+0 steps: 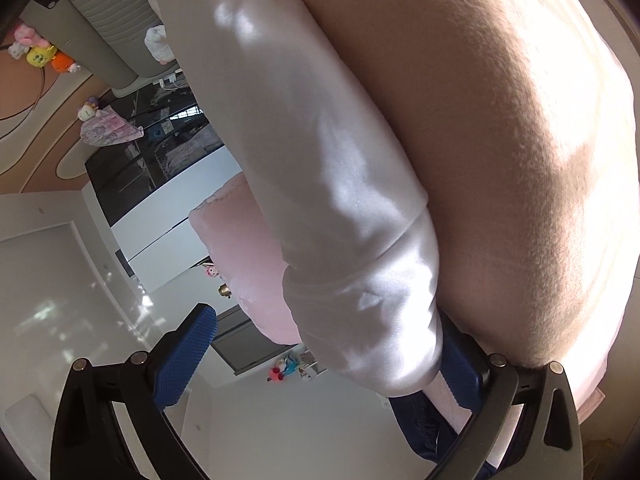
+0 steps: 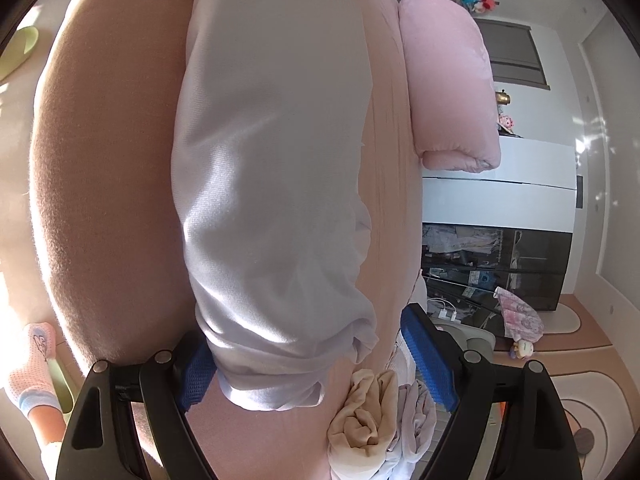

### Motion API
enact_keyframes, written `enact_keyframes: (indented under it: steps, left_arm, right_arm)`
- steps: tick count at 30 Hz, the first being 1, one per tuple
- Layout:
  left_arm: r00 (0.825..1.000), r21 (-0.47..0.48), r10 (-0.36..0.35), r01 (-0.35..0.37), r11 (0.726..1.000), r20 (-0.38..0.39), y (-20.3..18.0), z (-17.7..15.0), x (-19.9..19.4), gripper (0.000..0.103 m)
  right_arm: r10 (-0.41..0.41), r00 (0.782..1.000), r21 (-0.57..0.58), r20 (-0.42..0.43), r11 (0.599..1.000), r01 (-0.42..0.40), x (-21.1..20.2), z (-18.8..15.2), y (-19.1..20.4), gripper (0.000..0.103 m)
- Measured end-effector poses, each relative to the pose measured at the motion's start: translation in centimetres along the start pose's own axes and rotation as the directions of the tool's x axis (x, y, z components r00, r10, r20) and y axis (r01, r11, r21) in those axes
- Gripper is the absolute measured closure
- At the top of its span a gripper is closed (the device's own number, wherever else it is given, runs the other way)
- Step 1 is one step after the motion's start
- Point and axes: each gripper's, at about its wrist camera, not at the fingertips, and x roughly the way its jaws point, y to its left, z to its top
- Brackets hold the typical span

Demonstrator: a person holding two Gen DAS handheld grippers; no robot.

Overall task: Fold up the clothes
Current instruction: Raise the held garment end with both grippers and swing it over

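Observation:
A white garment [image 1: 320,168], folded into a long narrow strip, lies on a tan fleece blanket [image 1: 500,140]. My left gripper [image 1: 324,320] is open at one end of the strip. The cloth lies between its blue pads [image 1: 184,360] and rests against the right finger, which it partly hides. In the right wrist view the other end of the white garment [image 2: 272,160] sits between the fingers of my right gripper [image 2: 304,328], which is open too. There the bunched hem touches the left pad [image 2: 196,372], and the right pad [image 2: 428,352] stands apart from it.
A pink quilt roll [image 2: 448,80] lies beyond the garment. A heap of beige and lilac clothes [image 2: 372,416] sits by the right gripper. A foot in a pink sock [image 2: 36,360] stands at the left. A white and dark-glass wardrobe [image 2: 492,248] and plush toys [image 1: 40,52] line the room.

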Motion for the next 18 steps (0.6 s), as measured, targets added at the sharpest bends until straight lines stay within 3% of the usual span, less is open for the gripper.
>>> enact_keyframes:
  steps: [6, 10, 13, 18]
  left_arm:
    - [0.992, -0.014, -0.083, 0.084, 0.996, 0.091, 0.3, 1.2, -0.6, 0.000]
    - [0.974, -0.111, -0.207, 0.217, 0.970, 0.095, 1.6, 0.7, 0.3, 0.000]
    - [0.941, -0.175, -0.310, 0.331, 0.927, 0.138, 2.7, 0.1, 1.3, 0.000]
    - [0.840, -0.250, -0.502, 0.541, 0.803, 0.206, 5.0, -0.7, 4.0, 0.000]
  right_arm:
    - [0.069, 0.997, 0.014, 0.024, 0.998, -0.069, 0.3, -0.4, -0.4, 0.019]
    - [0.127, 0.991, 0.009, 0.050, 0.992, -0.127, 0.3, -0.9, -0.5, 0.033]
    - [0.173, 0.983, 0.017, 0.060, 0.985, -0.174, 0.3, -1.1, -0.6, 0.041]
    - [0.266, 0.960, 0.052, 0.083, 0.961, -0.271, 0.8, -1.7, -1.7, 0.042]
